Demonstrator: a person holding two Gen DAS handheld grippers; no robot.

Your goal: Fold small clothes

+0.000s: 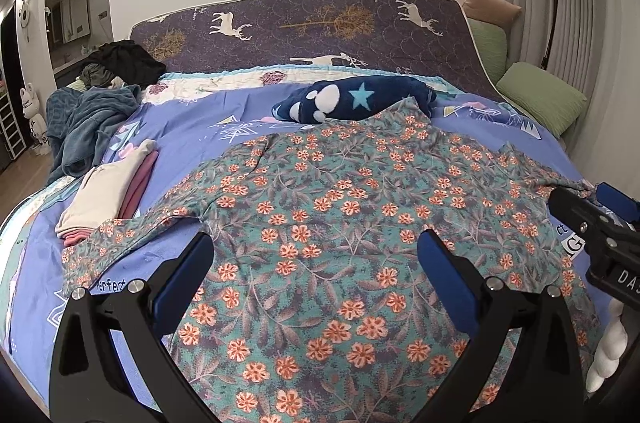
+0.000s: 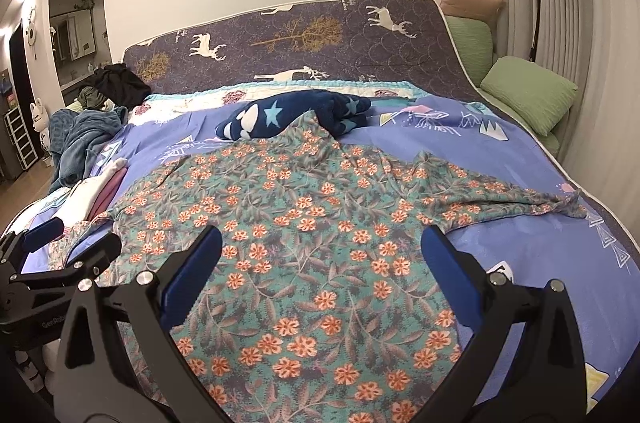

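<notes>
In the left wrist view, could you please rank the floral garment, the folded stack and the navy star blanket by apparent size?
1. Floral garment, by far the largest.
2. Folded stack and navy star blanket look similar; the blanket lies farther away and is partly covered, so I won't rank them.

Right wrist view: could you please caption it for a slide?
Open right gripper above a spread floral garment on the bed.

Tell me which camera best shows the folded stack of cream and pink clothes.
Left wrist view: the folded stack of cream and pink clothes shows whole. In the right wrist view the stack sits near the edge, partly hidden.
</notes>
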